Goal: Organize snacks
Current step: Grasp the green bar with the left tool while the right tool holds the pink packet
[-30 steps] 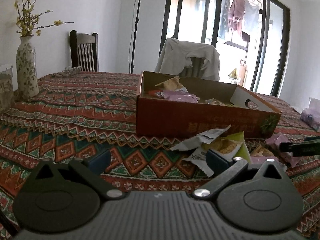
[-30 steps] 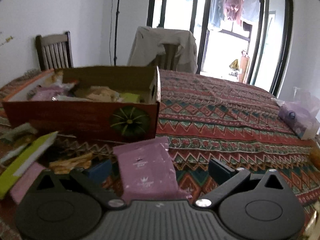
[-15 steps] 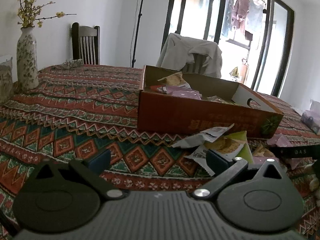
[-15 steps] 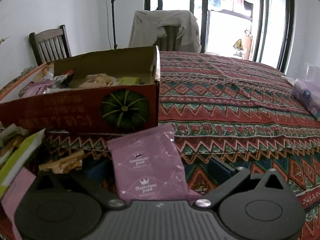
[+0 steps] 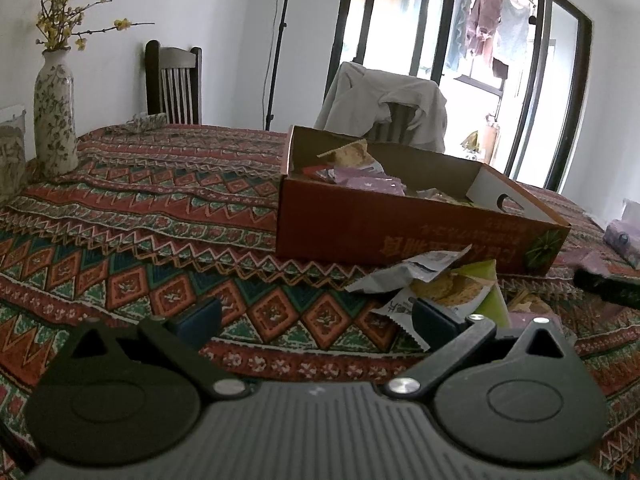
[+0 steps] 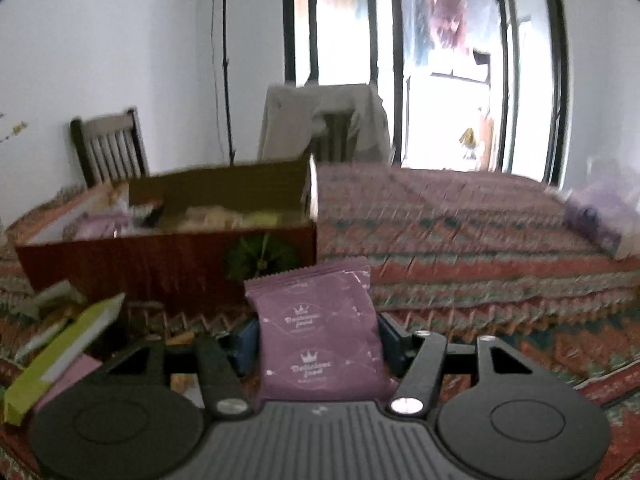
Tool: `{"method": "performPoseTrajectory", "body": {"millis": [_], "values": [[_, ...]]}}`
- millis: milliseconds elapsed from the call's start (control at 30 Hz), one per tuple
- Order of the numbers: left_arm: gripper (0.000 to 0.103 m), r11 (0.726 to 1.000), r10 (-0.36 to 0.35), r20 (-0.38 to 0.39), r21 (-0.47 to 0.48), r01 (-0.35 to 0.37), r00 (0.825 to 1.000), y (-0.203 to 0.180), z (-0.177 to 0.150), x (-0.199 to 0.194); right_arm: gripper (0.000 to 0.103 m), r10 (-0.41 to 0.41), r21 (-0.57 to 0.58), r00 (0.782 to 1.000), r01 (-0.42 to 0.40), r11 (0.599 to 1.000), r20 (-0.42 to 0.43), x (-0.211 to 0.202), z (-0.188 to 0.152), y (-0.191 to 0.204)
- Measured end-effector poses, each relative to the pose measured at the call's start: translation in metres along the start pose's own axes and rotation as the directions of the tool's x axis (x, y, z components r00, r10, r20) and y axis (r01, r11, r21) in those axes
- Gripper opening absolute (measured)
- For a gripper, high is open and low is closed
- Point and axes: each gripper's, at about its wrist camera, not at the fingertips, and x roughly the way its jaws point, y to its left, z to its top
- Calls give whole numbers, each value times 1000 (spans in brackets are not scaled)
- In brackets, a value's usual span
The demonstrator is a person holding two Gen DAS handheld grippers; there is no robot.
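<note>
The right tool (image 6: 318, 340) has just been closing, and its blue pads now press both sides of a purple snack packet (image 6: 320, 332) standing upright between them. The left tool (image 5: 316, 316) hangs with its jaws wide apart and bare over the patterned table (image 5: 160, 240), its right finger near loose packets (image 5: 436, 280). Behind these sits an open cardboard box (image 5: 384, 232) holding more snacks. Farther back stand a flowered vase (image 5: 54, 120) and two chairs.
</note>
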Motion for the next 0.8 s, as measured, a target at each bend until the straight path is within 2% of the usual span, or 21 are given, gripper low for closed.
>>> {"method": "performPoseTrajectory", "body": {"millis": [167,333,533,733,800], "values": [[103,1000,13,-34,12,-12,999,-3,2,2,60,-3,1,999,3,1000,35,-6,2,-1],[103,996,-84,-120,-31,81,989,-15,4,0,60,7,14,999,-8,1000,41,-9,0,-5],[103,992,-122,-148,14,126,981,-50,2,1,60,30,38,999,-32,999,45,-10,-1,-9],[103,993,-112,-192,19,117,975,-77,0,16,60,53,41,996,-56,998,71,-16,-2,-9],[98,994,-103,-202,8,107,974,-82,1,22,60,66,47,995,-70,996,77,-17,-2,-11]]}}
